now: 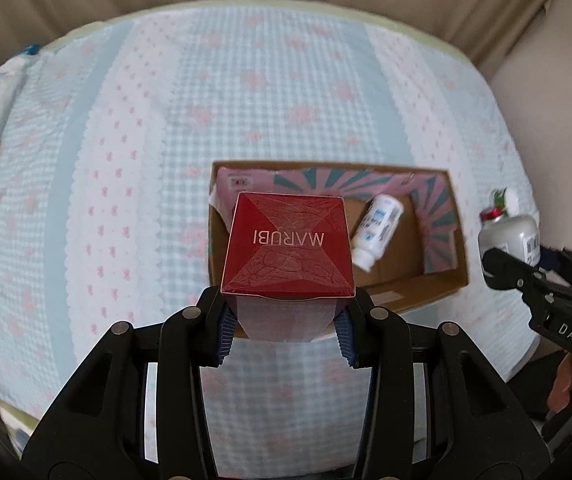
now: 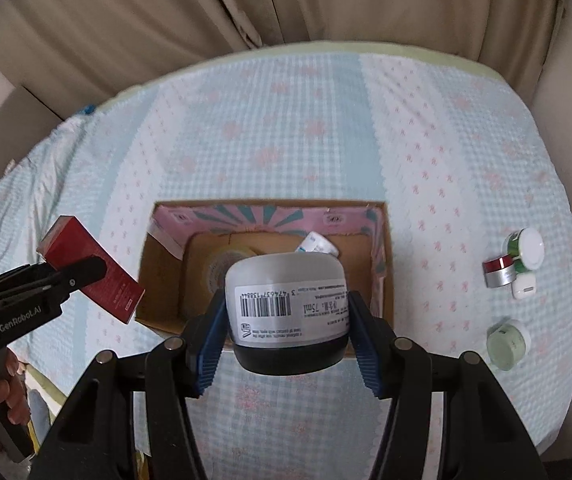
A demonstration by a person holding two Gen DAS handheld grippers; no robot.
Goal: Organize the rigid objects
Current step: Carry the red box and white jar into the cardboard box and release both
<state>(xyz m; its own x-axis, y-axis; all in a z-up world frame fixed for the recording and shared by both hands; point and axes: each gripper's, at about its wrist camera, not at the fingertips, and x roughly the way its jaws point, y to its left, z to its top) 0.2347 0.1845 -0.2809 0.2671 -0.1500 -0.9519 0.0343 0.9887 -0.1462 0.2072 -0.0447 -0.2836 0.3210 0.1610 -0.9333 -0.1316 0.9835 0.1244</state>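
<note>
My left gripper [image 1: 286,326] is shut on a red MARUBI box [image 1: 288,244], held above the near left corner of an open cardboard box [image 1: 426,294]. A white bottle [image 1: 378,230] lies inside the cardboard box. My right gripper [image 2: 288,344] is shut on a white jar with a barcode label and black lid [image 2: 286,300], held over the near edge of the cardboard box [image 2: 384,280]. The red box [image 2: 93,272] and left gripper show at the left of the right wrist view. The jar [image 1: 512,236] and right gripper [image 1: 526,276] show at the right of the left wrist view.
The cardboard box sits on a bed with a blue checked cover [image 2: 286,128]. To the right lie a red and silver jar [image 2: 498,270], a green jar with white lid [image 2: 526,248], a small white item [image 2: 524,288] and a pale green jar [image 2: 508,344]. Beige curtains [image 2: 165,12] hang behind.
</note>
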